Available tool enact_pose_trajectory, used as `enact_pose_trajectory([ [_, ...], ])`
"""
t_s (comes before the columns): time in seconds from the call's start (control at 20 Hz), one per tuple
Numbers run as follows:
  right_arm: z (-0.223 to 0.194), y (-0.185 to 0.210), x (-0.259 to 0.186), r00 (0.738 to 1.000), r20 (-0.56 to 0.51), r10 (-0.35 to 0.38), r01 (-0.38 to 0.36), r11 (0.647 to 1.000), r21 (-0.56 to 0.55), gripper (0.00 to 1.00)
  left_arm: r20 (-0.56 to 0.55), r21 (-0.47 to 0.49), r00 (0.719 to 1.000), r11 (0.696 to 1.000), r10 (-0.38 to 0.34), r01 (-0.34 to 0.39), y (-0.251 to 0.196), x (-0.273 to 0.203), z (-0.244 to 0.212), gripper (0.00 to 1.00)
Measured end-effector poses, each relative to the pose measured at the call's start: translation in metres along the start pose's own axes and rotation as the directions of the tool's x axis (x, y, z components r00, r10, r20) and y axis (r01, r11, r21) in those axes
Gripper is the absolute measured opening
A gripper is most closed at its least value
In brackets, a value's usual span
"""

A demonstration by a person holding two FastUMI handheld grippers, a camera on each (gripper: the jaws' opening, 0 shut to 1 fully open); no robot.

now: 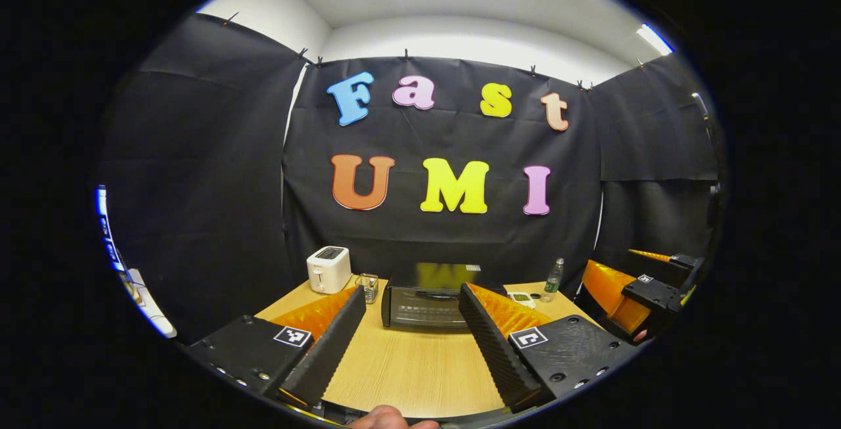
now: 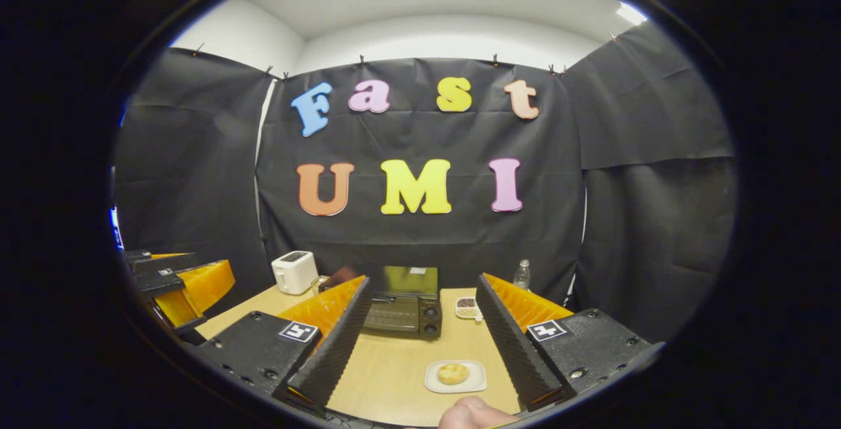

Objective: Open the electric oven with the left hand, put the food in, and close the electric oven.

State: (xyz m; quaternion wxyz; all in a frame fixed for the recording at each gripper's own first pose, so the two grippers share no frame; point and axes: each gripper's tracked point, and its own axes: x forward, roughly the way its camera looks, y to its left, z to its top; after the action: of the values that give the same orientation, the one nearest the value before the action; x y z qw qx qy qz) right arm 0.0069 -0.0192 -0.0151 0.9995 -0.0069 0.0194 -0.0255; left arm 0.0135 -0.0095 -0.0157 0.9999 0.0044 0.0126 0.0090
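Left gripper (image 1: 410,324) holds its fingers spread wide, nothing between them, and the electric oven (image 1: 424,297) sits straight ahead on the bench (image 1: 407,370), framed between the two fingertips, door closed. A white toaster (image 1: 328,269) stands beyond the left finger. Over on the right gripper (image 2: 424,330), fingers parted and empty too; the bun (image 2: 453,373) on its white plate (image 2: 472,384) lies low between them, nearer the right finger, oven farther ahead.
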Motion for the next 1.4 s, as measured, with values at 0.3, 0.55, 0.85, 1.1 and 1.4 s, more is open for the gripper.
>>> enact_pose_trajectory([
  [0.3, -0.014, -0.022, 0.013, 0.998, -0.036, -0.046, 0.046, 0.999, 0.004, 0.99, -0.046, -0.024, 0.996, 0.997, -0.080, 0.079, -0.023, 0.021, -0.017, 0.94],
  [0.55, -0.029, -0.054, 0.037, 0.995, -0.066, -0.078, 0.078, 0.997, 0.004, 0.99, -0.093, -0.011, 0.989, 0.993, -0.117, 0.116, -0.046, 0.055, -0.028, 0.94],
  [0.85, -0.027, -0.092, 0.073, 0.993, -0.044, -0.112, 0.115, 0.992, 0.055, 0.99, -0.134, 0.000, 0.982, 0.991, -0.129, 0.130, -0.061, 0.115, -0.043, 0.94],
  [1.1, -0.043, -0.125, 0.106, 0.989, -0.085, -0.123, 0.130, 0.988, 0.087, 0.99, -0.190, 0.012, 0.975, 0.992, -0.118, 0.122, -0.071, 0.178, -0.066, 0.94],
  [1.4, -0.060, -0.158, 0.136, 0.979, -0.142, -0.144, 0.157, 0.984, 0.081, 0.99, -0.252, 0.052, 0.958, 0.987, -0.137, 0.155, -0.077, 0.255, -0.106, 0.94],
])
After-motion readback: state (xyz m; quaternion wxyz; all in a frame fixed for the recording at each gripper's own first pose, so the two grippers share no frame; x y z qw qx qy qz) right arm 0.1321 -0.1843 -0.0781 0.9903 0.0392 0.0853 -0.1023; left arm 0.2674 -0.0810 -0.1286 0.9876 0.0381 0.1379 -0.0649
